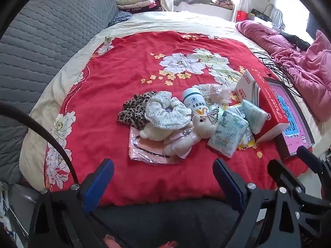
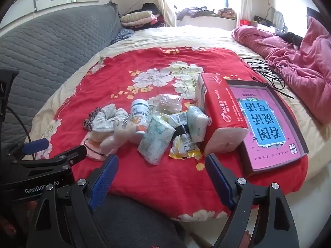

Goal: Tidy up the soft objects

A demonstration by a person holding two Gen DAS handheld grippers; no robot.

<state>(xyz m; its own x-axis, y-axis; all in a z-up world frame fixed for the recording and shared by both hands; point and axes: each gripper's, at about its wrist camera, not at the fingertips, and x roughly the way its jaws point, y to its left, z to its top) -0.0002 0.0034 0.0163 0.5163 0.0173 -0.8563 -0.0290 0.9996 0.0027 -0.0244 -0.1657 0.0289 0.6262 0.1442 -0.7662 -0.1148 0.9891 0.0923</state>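
Observation:
A pile of small items lies on the red floral blanket (image 1: 115,78). It holds a leopard scrunchie (image 1: 134,109), a white floral scrunchie (image 1: 165,111), a cream teddy bear (image 1: 186,132), a white bottle (image 1: 193,102), green tissue packs (image 1: 227,134) and a yellow snack packet (image 2: 184,144). The scrunchies (image 2: 107,117) and tissue pack (image 2: 155,142) also show in the right wrist view. My left gripper (image 1: 163,184) is open and empty, near the blanket's front edge. My right gripper (image 2: 161,177) is open and empty, just in front of the pile.
A red tissue box (image 2: 219,113) and a pink book (image 2: 269,124) lie right of the pile. A grey quilted sofa (image 1: 41,41) is at left, a pink duvet (image 1: 300,66) and black cables (image 2: 266,72) at right. Folded clothes (image 1: 134,2) sit far back.

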